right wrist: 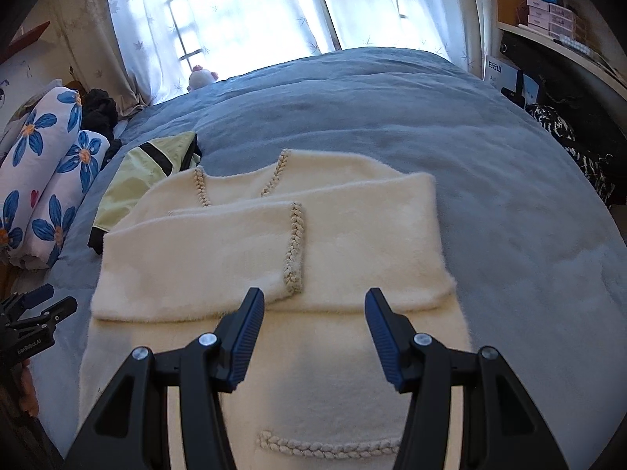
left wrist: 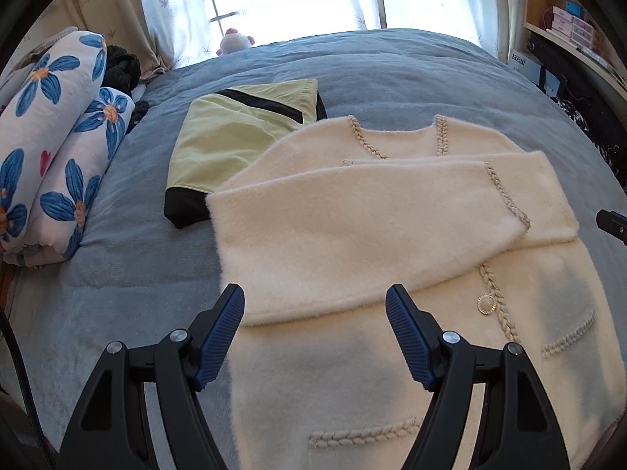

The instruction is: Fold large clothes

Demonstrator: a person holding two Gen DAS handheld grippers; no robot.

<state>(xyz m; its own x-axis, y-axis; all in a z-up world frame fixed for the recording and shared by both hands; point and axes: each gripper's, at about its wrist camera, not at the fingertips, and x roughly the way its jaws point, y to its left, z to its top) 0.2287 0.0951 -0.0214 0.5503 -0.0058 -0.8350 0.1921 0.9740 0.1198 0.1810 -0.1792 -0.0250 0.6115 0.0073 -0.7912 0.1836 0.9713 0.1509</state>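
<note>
Cardigan (left wrist: 352,235) flat on bed (left wrist: 392,70), both sleeves folded across chest.
Left gripper (left wrist: 315,313) and right gripper (right wrist: 313,315) hover above it, jaws apart, holding nothing; likely staged for the hem fold. Folded green jacket (left wrist: 219,137) lies just beside. No containers visible.

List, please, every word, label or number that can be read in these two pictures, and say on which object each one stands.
"GenRoboLAI", as far as it can be read: white print on the body of the left gripper, seen at the left edge of the right wrist view.
Large dark characters on the white box by the shelf: blurred, not legible.
Labels on the pink boxes on the shelf: too small to read.
</note>
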